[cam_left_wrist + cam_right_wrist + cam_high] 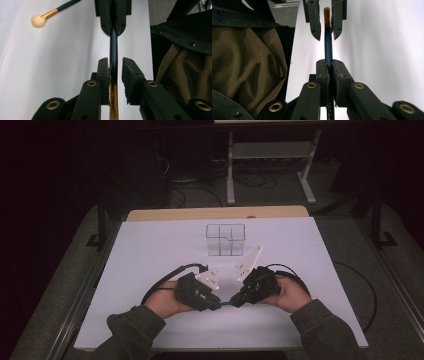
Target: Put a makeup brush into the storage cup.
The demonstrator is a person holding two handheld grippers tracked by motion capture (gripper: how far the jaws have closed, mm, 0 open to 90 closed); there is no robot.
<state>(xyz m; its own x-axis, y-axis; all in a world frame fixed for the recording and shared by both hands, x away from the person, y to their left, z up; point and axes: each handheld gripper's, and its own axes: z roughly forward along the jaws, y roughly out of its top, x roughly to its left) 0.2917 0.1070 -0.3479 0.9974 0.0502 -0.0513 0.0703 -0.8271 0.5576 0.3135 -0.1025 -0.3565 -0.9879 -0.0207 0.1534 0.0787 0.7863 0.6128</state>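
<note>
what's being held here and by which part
A makeup brush: the right gripper clamps its dark blue handle; the left gripper stands open around the handle near the gold ferrule.

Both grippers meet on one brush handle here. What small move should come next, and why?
Probably close the left gripper on the brush handle: its jaws straddle the handle with a gap, while the right gripper is clamped on it, so a handover looks underway.

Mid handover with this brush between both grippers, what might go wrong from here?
The right gripper is shut on the dark handle of the brush, while the left gripper stands open around it with a gap beside the handle. If the right lets go first, the brush would likely drop to the table. A second brush lies nearby and could get knocked.
</note>
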